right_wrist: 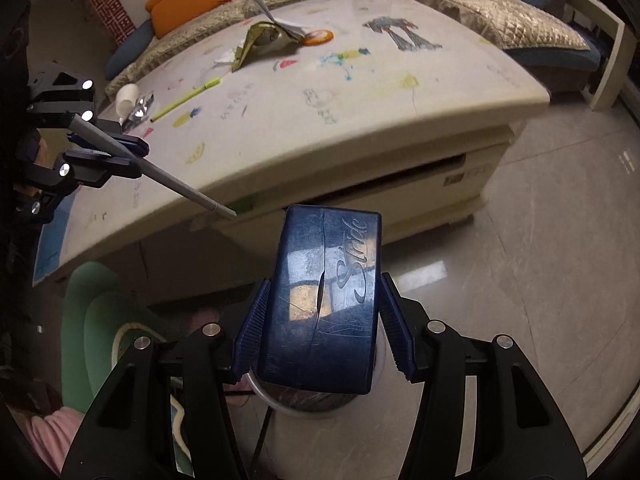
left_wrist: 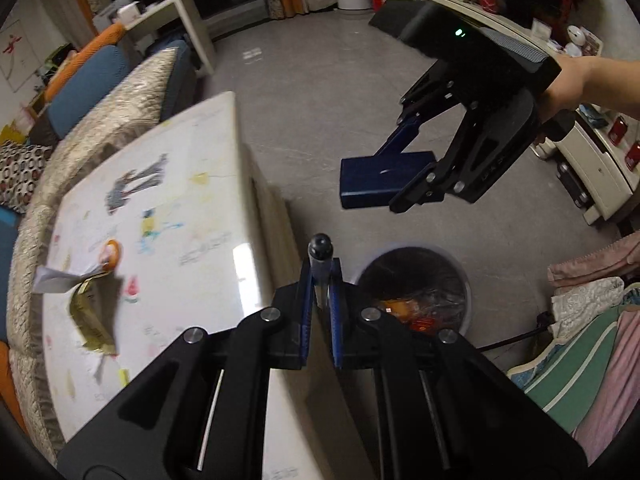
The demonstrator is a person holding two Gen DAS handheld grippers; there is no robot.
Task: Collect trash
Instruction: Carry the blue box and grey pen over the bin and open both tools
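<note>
In the left wrist view my left gripper [left_wrist: 321, 276] is shut on a grey pen [left_wrist: 320, 254] with a dark rounded cap, beside the table's edge. A round bin [left_wrist: 464, 280] with a pale rim stands on the floor just right of it, with orange wrappers inside. My right gripper [right_wrist: 325, 284] is shut on a dark blue box [right_wrist: 324, 312] marked in script, held over the bin's rim [right_wrist: 272, 398]. From the left wrist view that right gripper [left_wrist: 386, 182] hangs above the floor beyond the bin. A yellow-green wrapper [right_wrist: 260, 38] lies on the table.
A low white table [right_wrist: 360, 120] with children's drawings carries an orange ring [right_wrist: 318, 37], a paper strip [left_wrist: 52, 280], a yellow-green stick [right_wrist: 184, 98], a white tube [right_wrist: 127, 98] and foil. A quilted sofa [right_wrist: 480, 4] runs behind. Clothes [left_wrist: 592, 340] lie by the bin; a white cabinet [left_wrist: 600, 176] stands right.
</note>
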